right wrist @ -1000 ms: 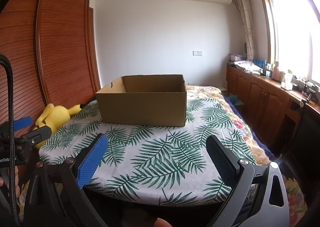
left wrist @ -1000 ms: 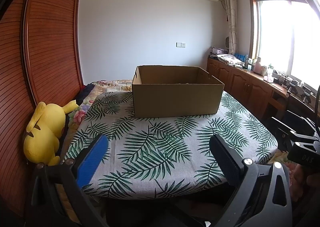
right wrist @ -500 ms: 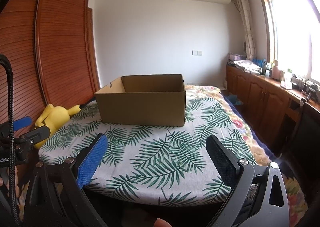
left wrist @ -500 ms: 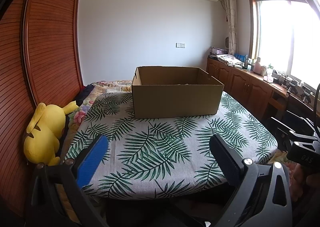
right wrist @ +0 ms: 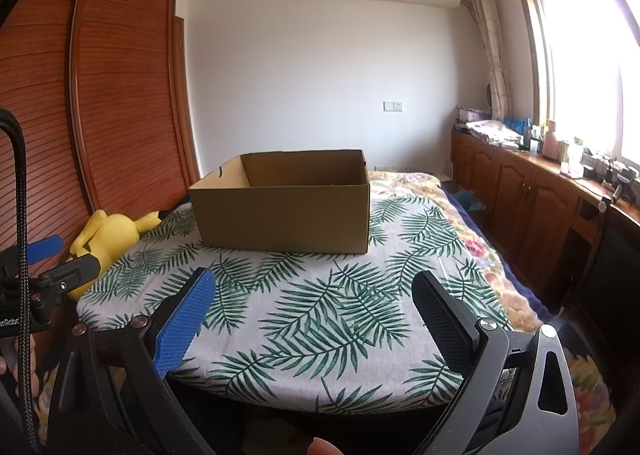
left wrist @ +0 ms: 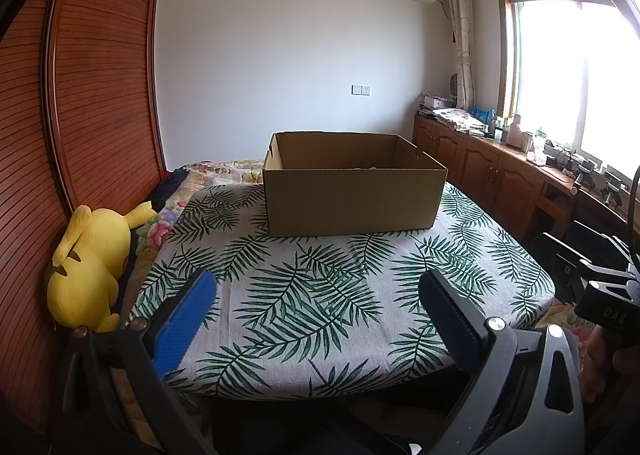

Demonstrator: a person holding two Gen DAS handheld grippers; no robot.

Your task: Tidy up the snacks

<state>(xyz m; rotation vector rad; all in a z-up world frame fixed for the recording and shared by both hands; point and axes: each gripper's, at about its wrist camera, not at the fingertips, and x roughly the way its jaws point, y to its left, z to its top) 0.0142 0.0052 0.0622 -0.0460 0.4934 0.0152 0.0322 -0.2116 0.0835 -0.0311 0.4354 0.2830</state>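
Note:
An open brown cardboard box (left wrist: 352, 199) (right wrist: 284, 215) stands on the far part of a table covered with a palm-leaf cloth (left wrist: 328, 295) (right wrist: 320, 315). A pale scrap shows just over the box's front wall; the rest of the inside is hidden. No loose snacks show on the cloth. My left gripper (left wrist: 316, 287) hangs open over the table's near edge, nothing between its fingers. Level with it, my right gripper (right wrist: 312, 287) is also open and holds nothing. Each gripper shows at the edge of the other's view.
A yellow plush toy (left wrist: 88, 267) (right wrist: 108, 235) lies left of the table against a wooden slatted wardrobe (left wrist: 92, 95). A bed with a floral cover (right wrist: 420, 183) runs behind the table. Wooden cabinets with clutter (left wrist: 500, 175) line the right wall under the window.

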